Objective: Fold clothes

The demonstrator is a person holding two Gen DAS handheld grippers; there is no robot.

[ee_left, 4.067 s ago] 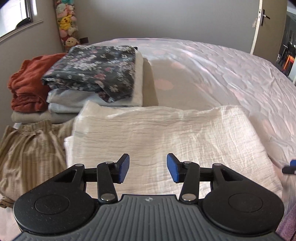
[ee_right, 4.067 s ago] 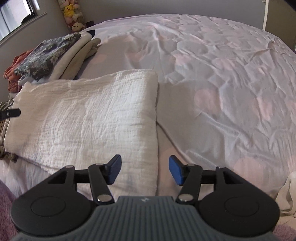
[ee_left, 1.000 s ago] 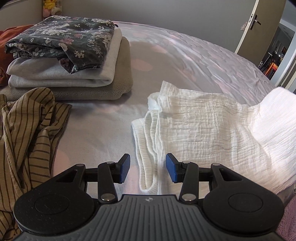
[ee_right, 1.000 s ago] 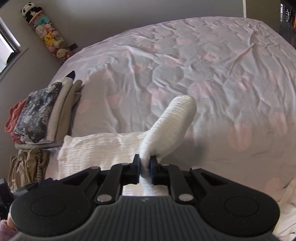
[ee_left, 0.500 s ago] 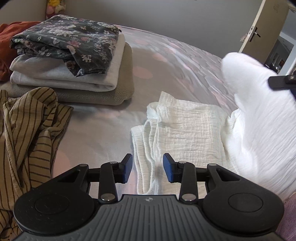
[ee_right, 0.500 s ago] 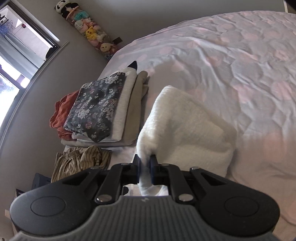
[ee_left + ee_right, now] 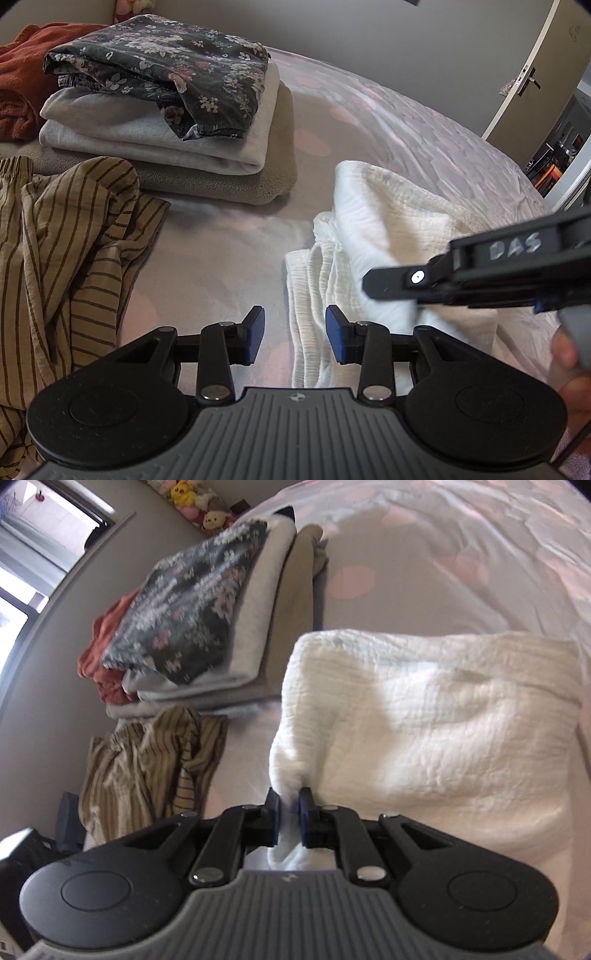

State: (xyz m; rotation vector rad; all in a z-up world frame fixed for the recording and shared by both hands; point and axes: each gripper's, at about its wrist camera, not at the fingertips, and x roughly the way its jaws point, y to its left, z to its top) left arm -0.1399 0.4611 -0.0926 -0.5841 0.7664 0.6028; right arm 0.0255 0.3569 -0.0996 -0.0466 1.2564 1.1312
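Lying on the pale pink-spotted bed cover [image 7: 388,122]: one white crinkled muslin garment [image 7: 436,716], folded over on itself, its near corner raised.

Right hand-held gripper [image 7: 289,821]: blue pads closed tight on the gathered near corner of the white garment, cloth bunched between them and spilling out below. In the left wrist view this right hand-held gripper [image 7: 373,284] reaches in from the right edge, over the white garment [image 7: 369,229].

Left hand-held gripper [image 7: 294,329]: jaws parted wide, holding nothing, hovering low over the bed cover at the garment's left edge; the layered hem of the cloth sits between the pads and is apart from both.

Stack of folded clothes, to the left of the white garment and apart from it: dark floral-print fabric [image 7: 173,66] on top, light grey fleece [image 7: 147,133] beneath, beige fleece [image 7: 221,177] at the bottom.

Rust-orange knit [image 7: 22,85]: beside the stack on its far left, crumpled.

Tan striped garment [image 7: 62,236]: unfolded, heaped in front of the stack, near the left edge of the bed.

Row of plush toys [image 7: 195,502]: against the wall beyond the stack.
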